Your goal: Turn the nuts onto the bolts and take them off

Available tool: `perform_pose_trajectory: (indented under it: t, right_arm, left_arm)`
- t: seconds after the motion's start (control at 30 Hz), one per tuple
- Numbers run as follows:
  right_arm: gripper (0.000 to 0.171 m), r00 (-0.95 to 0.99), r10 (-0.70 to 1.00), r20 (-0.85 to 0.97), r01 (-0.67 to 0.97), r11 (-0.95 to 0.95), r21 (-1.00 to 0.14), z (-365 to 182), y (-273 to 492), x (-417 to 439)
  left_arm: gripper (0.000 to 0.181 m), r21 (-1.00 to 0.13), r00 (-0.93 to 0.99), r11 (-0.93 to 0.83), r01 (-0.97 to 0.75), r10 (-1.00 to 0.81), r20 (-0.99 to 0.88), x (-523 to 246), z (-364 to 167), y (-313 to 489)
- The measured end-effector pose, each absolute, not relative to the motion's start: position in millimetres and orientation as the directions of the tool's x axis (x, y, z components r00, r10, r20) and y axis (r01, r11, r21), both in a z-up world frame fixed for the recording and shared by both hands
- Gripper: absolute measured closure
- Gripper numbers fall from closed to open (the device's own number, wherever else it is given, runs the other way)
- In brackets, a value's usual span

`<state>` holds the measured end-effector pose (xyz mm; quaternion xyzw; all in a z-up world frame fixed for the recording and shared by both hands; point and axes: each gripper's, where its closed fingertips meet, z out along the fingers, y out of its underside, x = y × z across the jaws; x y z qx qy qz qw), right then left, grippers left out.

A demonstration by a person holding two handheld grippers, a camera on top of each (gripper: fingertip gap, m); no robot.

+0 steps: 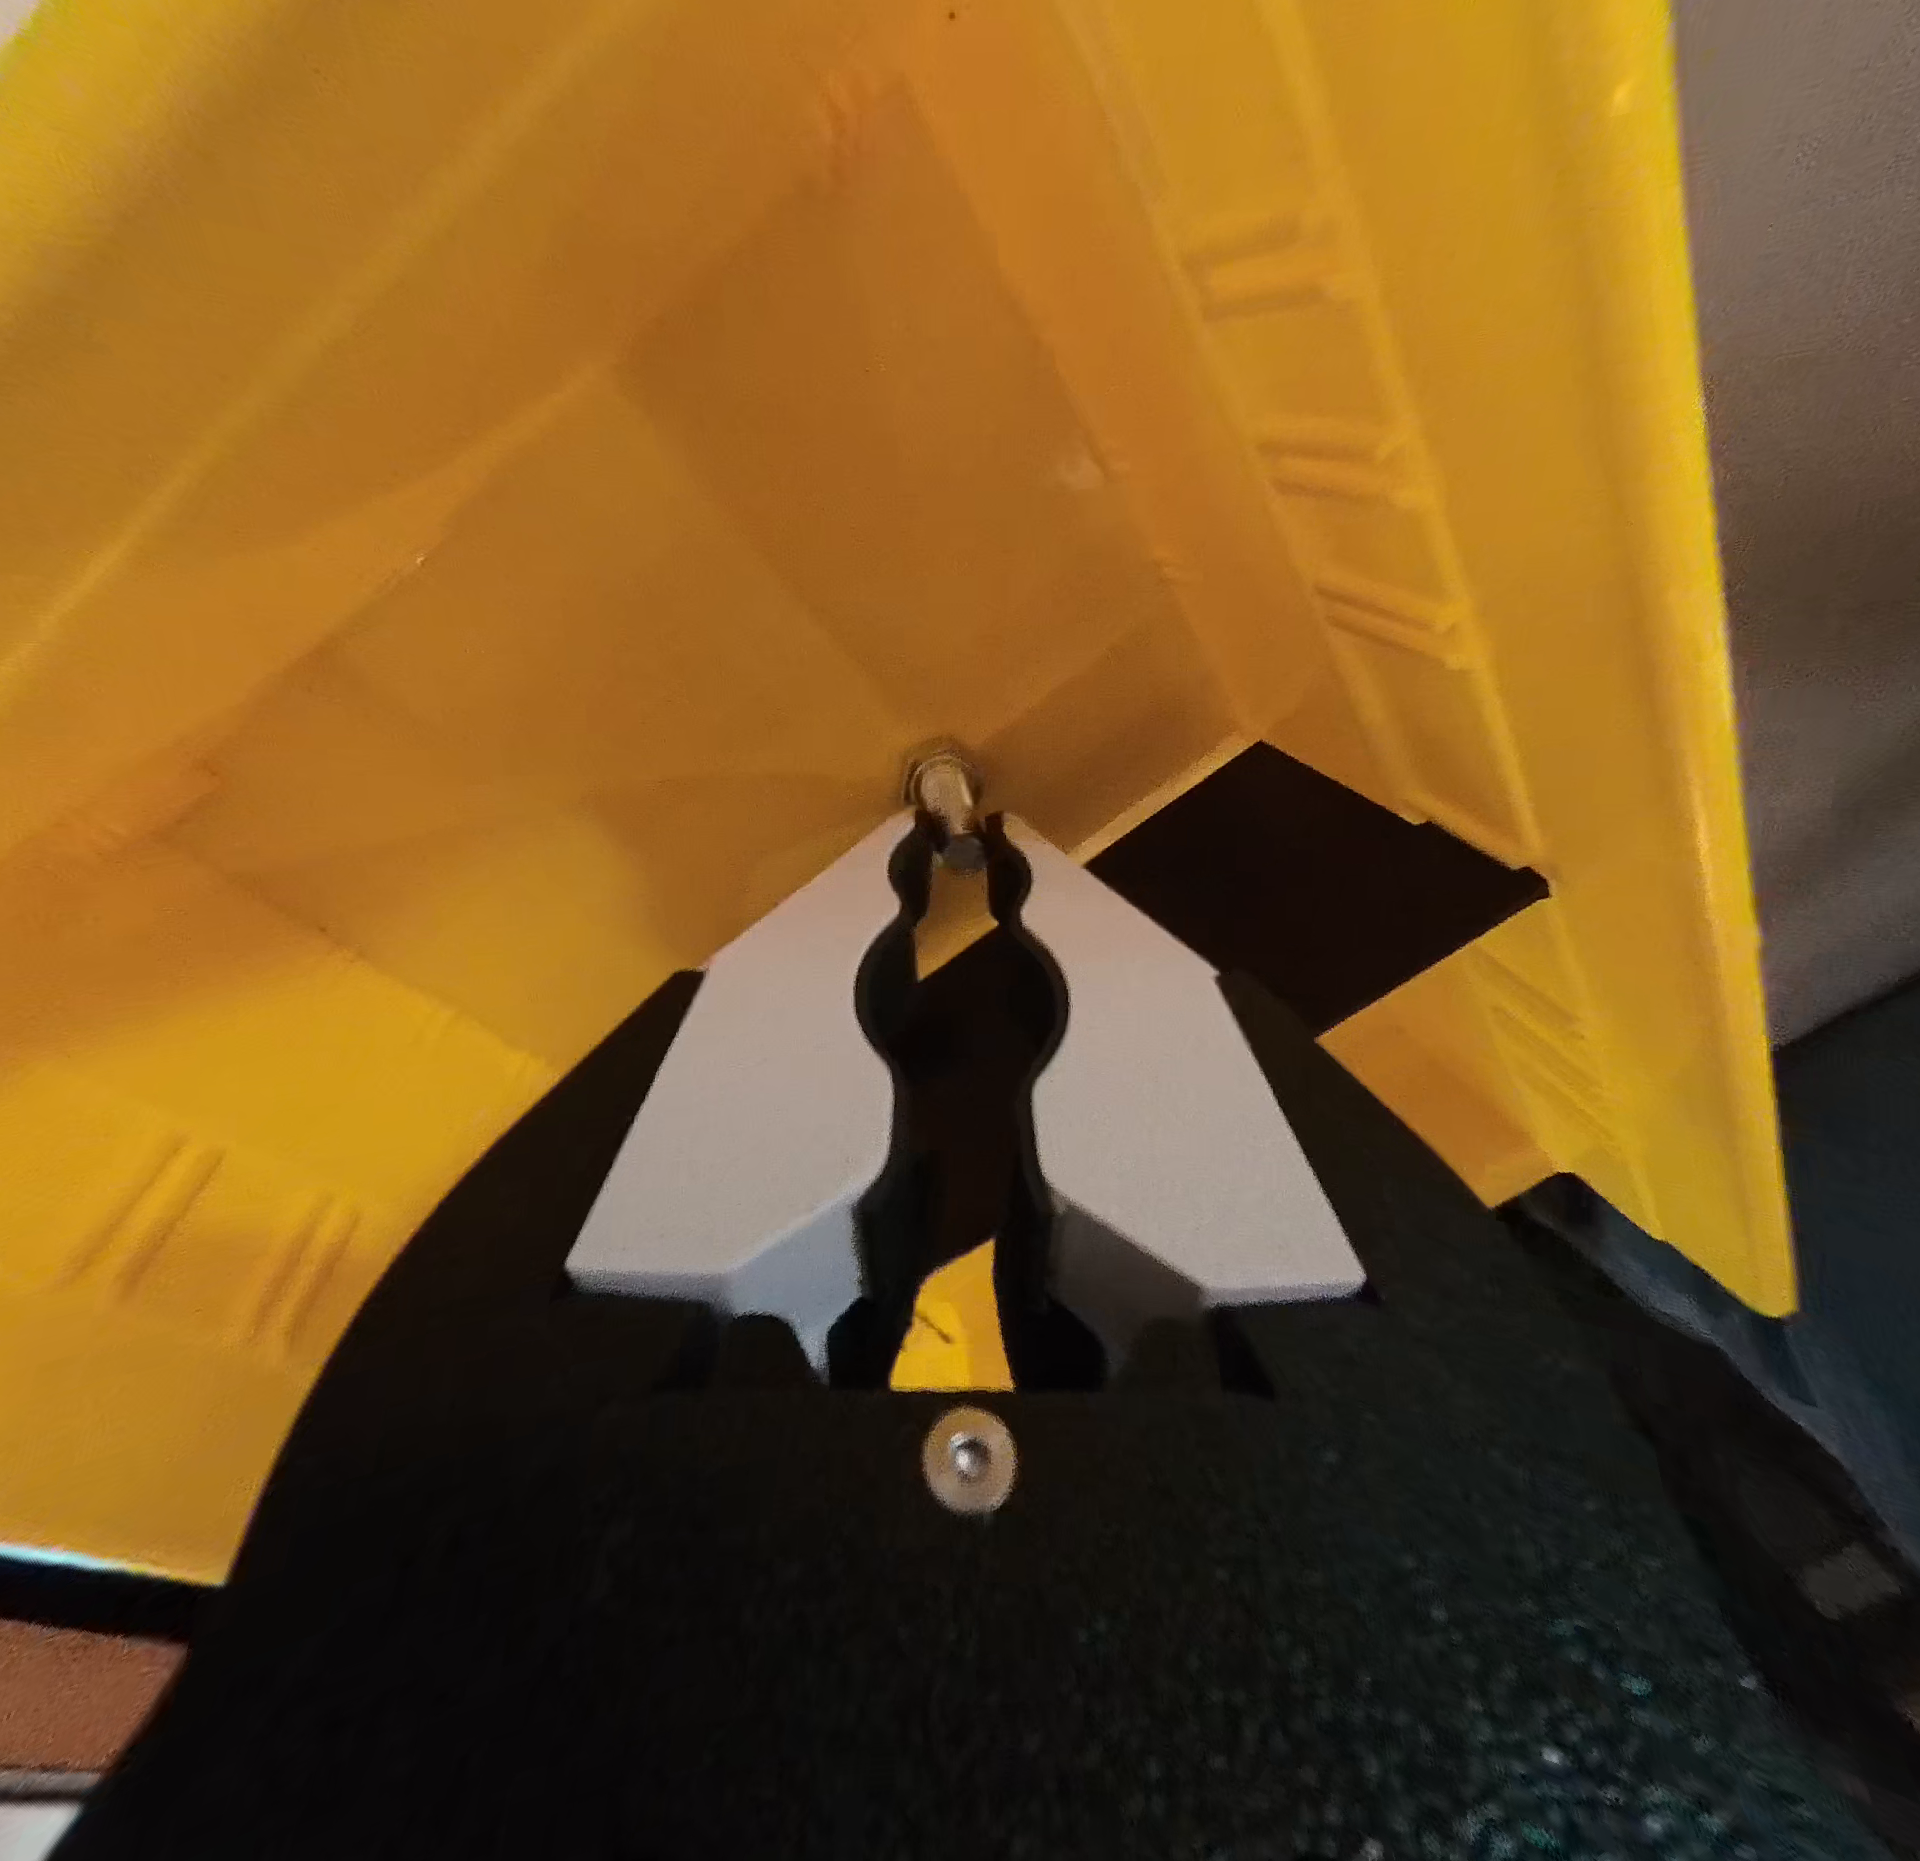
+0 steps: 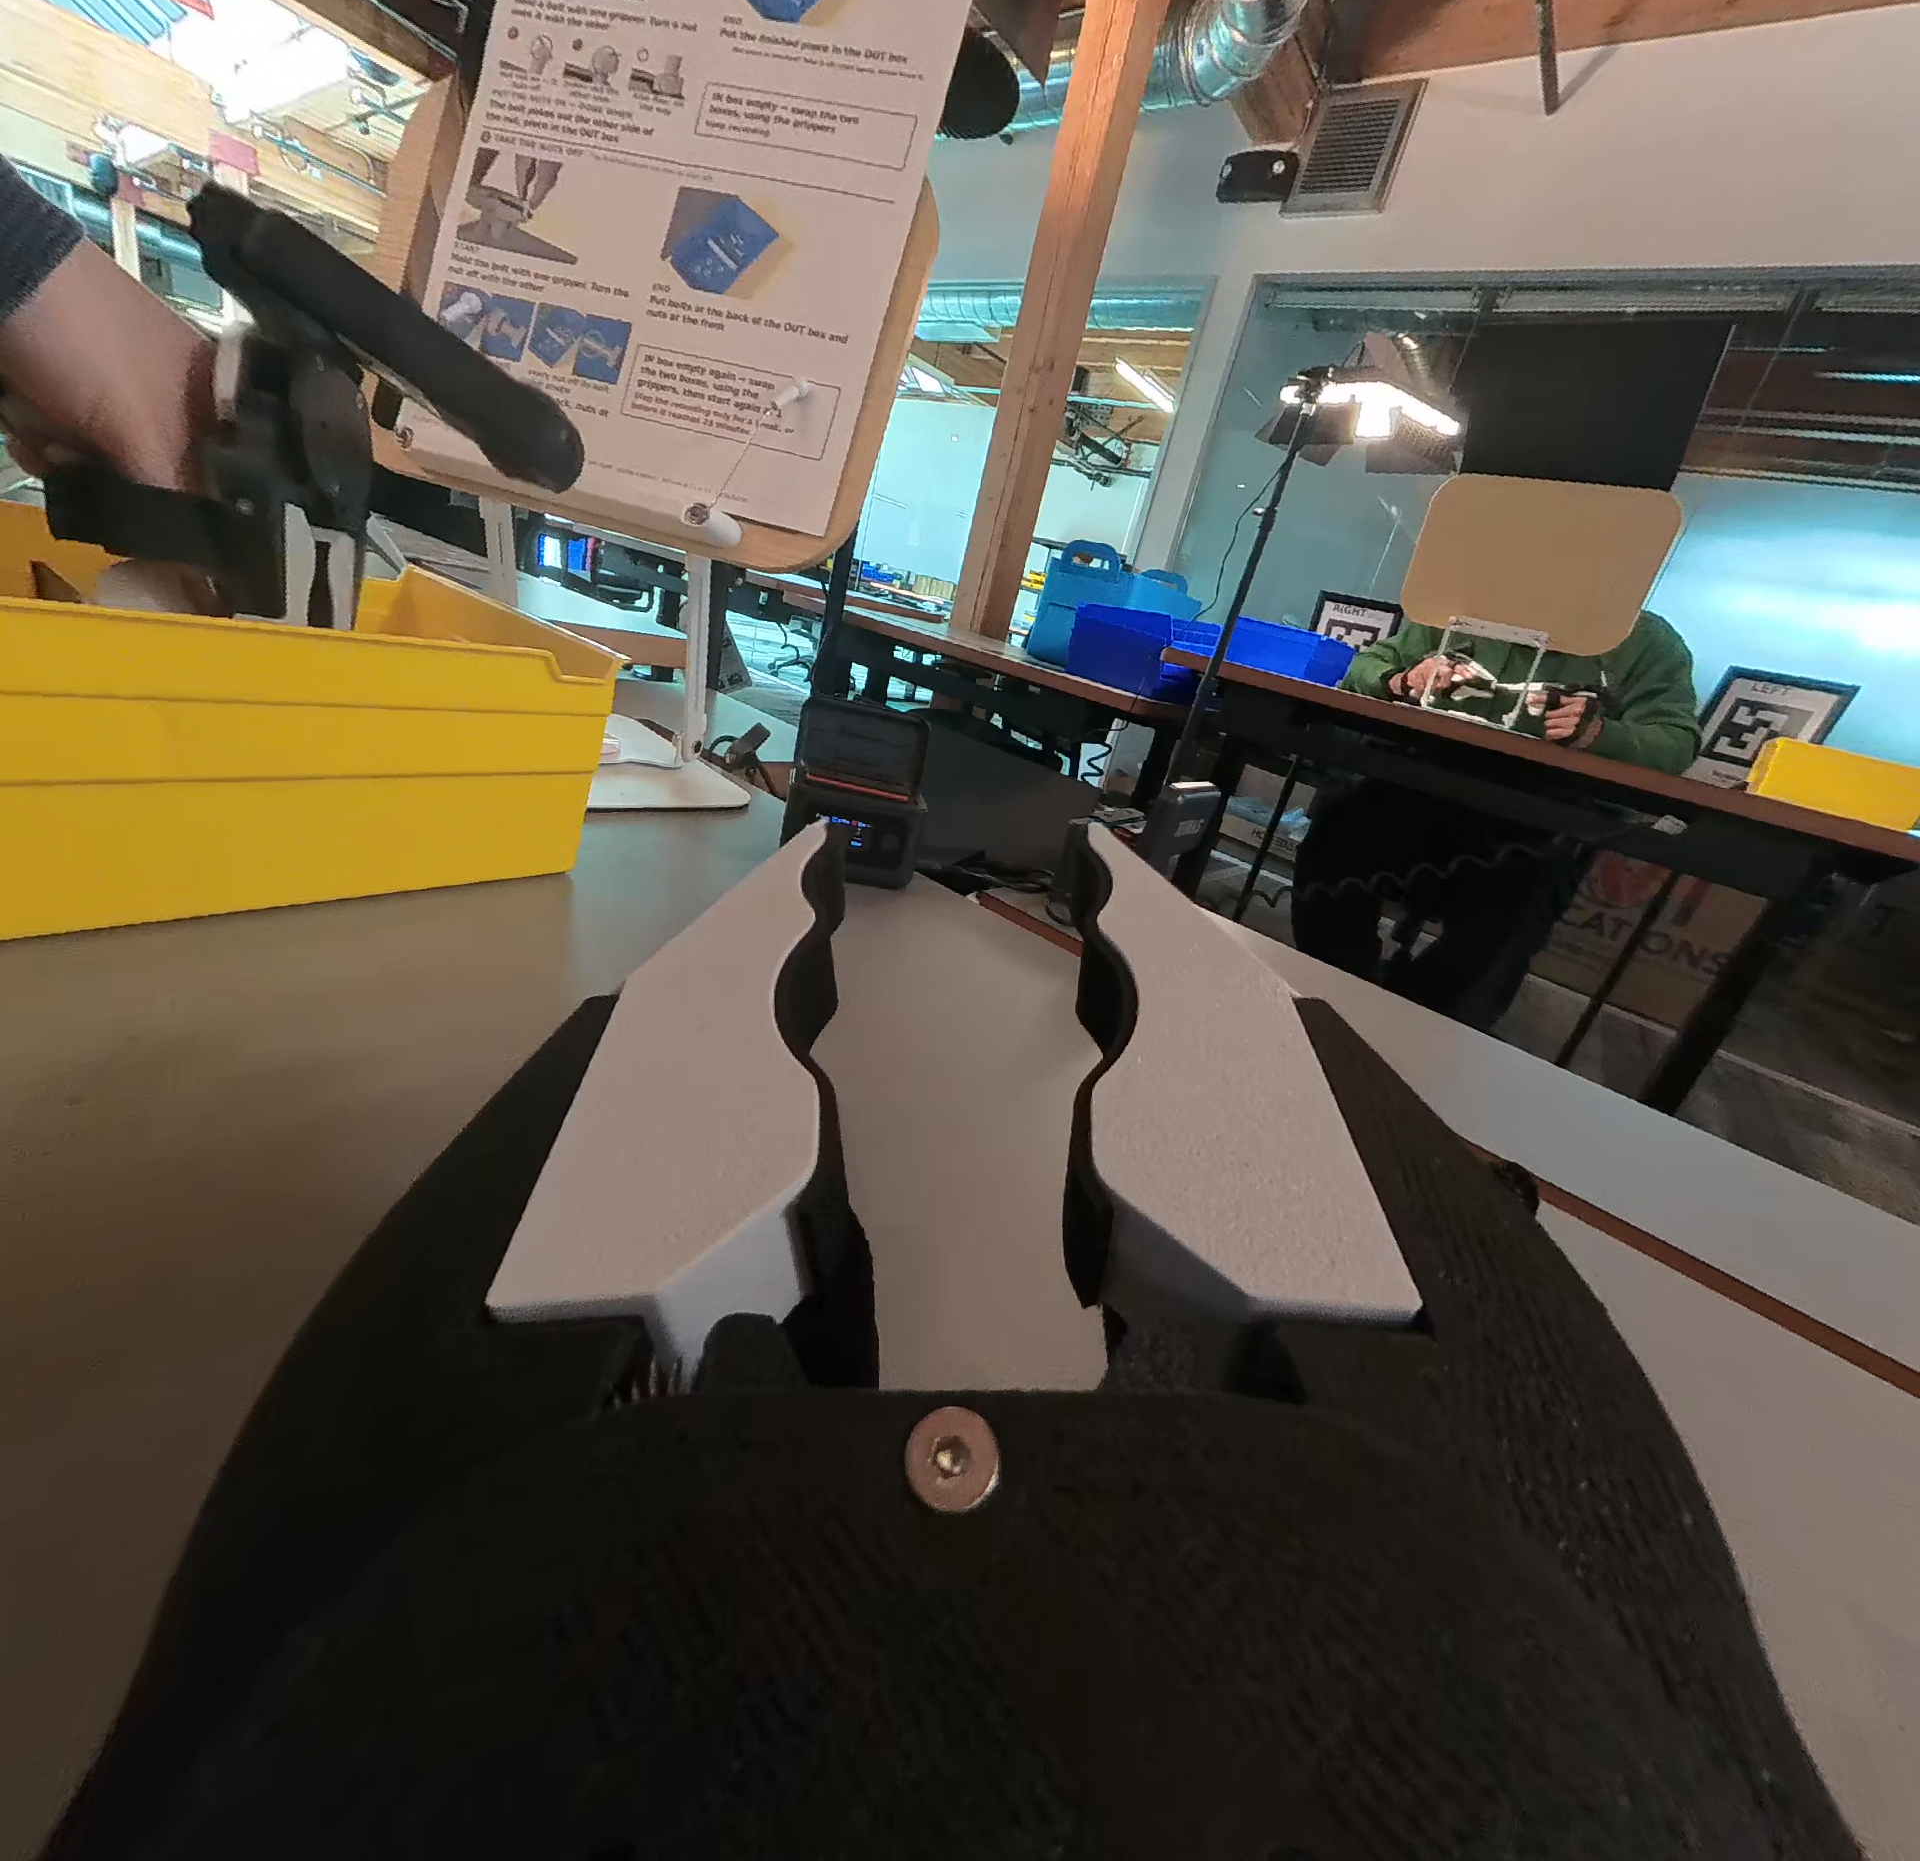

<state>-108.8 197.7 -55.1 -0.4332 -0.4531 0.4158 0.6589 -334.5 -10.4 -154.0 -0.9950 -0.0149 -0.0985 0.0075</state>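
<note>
Inside yellow bin (image 1: 520, 461), left gripper (image 1: 958, 840) seemingly pinches bolt (image 1: 951, 809).

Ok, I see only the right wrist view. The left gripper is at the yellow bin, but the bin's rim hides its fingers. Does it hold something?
Observer: Yes, the left gripper is shut on a bolt.
Operator: Is a nut on this bolt?
Observer: It looks so: a nut sits on the far end, beyond the fingers.
Operator: Is the bolt out of the bin?
Observer: No, the yellow bin surrounds it on all sides.
</note>
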Motion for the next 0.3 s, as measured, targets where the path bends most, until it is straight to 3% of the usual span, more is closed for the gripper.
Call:
perform_pose_trajectory:
  t: [0.1,0.3]
  right_arm:
    - [0.129,0.244,0.934,0.262,-0.152,0.303,-0.941,-55.0,195.1,-109.6]
    - [0.130,0.266,0.917,0.296,-0.128,0.338,-0.933,-56.6,196.0,-111.6]
  left_arm:
    - [0.173,-0.030,0.997,-0.998,-0.063,-0.064,0.031,-355.5,-143.9,-11.1]
    - [0.174,-0.306,0.988,-0.941,-0.143,-0.119,-0.095,-334.6,-66.3,26.8]
